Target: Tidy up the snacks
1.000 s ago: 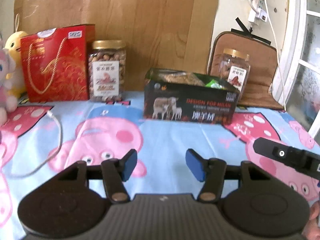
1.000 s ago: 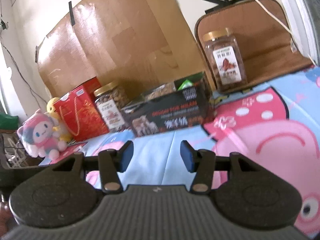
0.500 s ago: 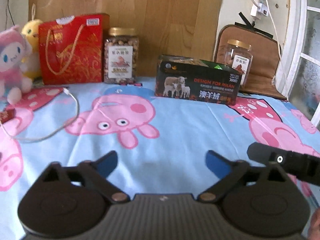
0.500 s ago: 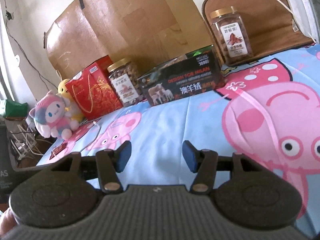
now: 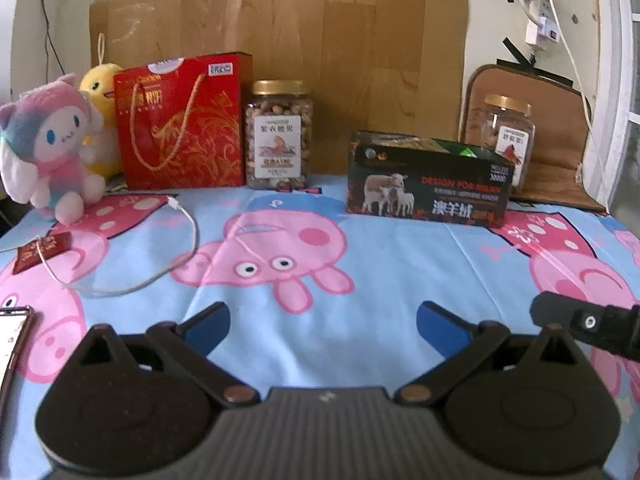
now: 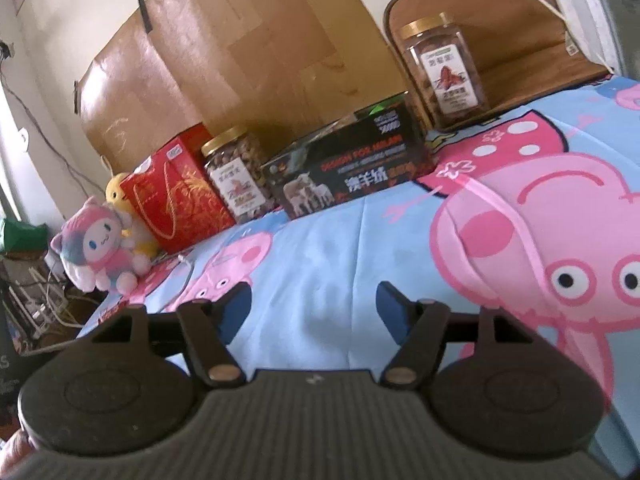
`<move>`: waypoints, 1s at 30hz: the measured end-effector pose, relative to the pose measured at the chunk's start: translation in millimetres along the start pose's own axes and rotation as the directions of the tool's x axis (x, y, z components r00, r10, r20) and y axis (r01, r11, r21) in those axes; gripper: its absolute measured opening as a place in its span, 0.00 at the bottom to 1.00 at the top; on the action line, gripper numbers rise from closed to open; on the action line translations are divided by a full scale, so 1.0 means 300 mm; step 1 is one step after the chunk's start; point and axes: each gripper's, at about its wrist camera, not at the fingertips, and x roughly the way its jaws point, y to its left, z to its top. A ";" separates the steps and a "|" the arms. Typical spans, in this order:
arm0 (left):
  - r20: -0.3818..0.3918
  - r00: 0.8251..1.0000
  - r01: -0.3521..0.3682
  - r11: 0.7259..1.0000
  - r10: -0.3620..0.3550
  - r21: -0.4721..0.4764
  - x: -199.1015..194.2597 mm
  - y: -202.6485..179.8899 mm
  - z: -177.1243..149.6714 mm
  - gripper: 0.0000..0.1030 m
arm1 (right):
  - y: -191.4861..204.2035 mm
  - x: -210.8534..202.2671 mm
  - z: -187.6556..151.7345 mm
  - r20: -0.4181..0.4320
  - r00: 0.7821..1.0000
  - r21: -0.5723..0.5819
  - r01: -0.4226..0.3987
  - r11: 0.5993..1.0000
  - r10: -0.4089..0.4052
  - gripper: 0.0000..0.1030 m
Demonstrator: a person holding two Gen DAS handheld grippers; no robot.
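A black open-topped box point(image 5: 428, 180) printed with sheep holds snack packets at the back of the bed; it also shows in the right wrist view point(image 6: 348, 172). A gold-lidded nut jar point(image 5: 279, 135) stands left of it beside a red gift bag point(image 5: 182, 122). A second jar point(image 5: 508, 140) stands behind the box on the right, also in the right wrist view point(image 6: 440, 72). My left gripper point(image 5: 322, 326) is wide open and empty, well short of the box. My right gripper point(image 6: 314, 306) is open and empty, low over the sheet.
A blue cartoon-pig sheet point(image 5: 400, 264) covers the surface. Plush toys point(image 5: 48, 148) sit at the far left. A white cable point(image 5: 160, 272), a small red packet point(image 5: 42, 252) and a phone point(image 5: 12, 340) lie at the left. A brown cushion point(image 5: 560, 148) leans at the back right.
Both grippers have pulled back from the box and jars. My left gripper's jaws have opened much wider. The right gripper's jaws have opened a little.
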 end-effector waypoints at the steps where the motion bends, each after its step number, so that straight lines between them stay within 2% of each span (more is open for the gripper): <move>1: 0.002 1.000 -0.005 1.000 0.005 0.002 0.001 -0.003 0.000 1.00 | -0.005 -0.002 0.001 0.005 1.000 0.005 0.004 1.000 -0.004 0.70; 9: 0.003 0.999 -0.036 0.999 0.036 0.038 0.007 -0.044 0.002 1.00 | -0.035 -0.005 0.003 0.015 1.000 0.033 0.020 0.999 -0.020 0.72; 13: 0.008 0.999 -0.037 0.999 0.037 0.029 0.005 -0.048 -0.001 1.00 | -0.046 -0.006 0.003 0.018 1.000 0.044 0.022 0.999 -0.023 0.73; 22: 0.028 0.996 -0.090 0.995 0.089 0.031 0.006 -0.046 -0.001 1.00 | -0.051 -0.007 -0.003 0.016 1.000 0.053 0.023 0.998 -0.023 0.73; 30: 0.010 0.990 -0.138 0.987 0.137 0.087 0.020 -0.065 -0.010 1.00 | -0.049 -0.007 -0.006 0.016 1.000 0.054 0.022 0.998 -0.023 0.74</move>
